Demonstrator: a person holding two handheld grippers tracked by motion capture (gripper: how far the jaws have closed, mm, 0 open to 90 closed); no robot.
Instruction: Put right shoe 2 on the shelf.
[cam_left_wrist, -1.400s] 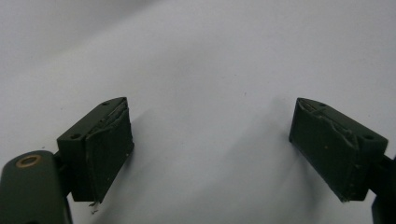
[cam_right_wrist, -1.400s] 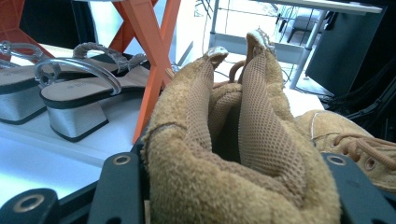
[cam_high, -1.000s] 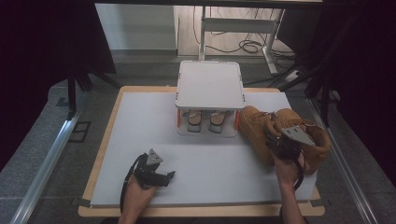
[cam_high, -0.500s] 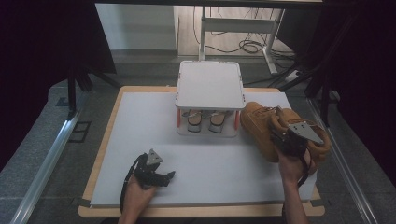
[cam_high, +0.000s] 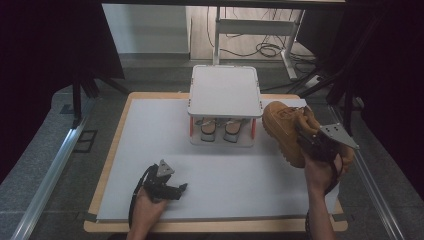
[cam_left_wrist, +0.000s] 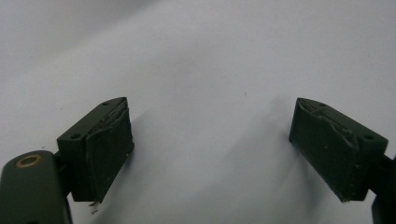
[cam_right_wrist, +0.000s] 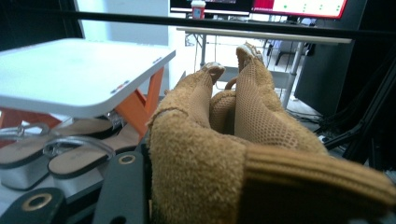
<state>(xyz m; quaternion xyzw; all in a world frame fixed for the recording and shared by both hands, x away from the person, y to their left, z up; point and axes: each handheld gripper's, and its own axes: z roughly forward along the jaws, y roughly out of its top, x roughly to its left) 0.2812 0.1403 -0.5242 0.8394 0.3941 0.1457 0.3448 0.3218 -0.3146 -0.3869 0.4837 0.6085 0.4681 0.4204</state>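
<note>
We are seeing our black left gripper (cam_high: 172, 189) wearing worn, scuffed pads (cam_left_wrist: 108, 154), a brass rivet, and a grey three-cornered plate.

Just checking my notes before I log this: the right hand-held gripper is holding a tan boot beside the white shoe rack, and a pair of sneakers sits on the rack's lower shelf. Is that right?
Not quite. The pair on the lower shelf of the white shoe rack is sandals, not sneakers; the right gripper view shows their open straps and flat soles. The rest stands: the right hand-held gripper holds the tan boot beside the rack.
</note>
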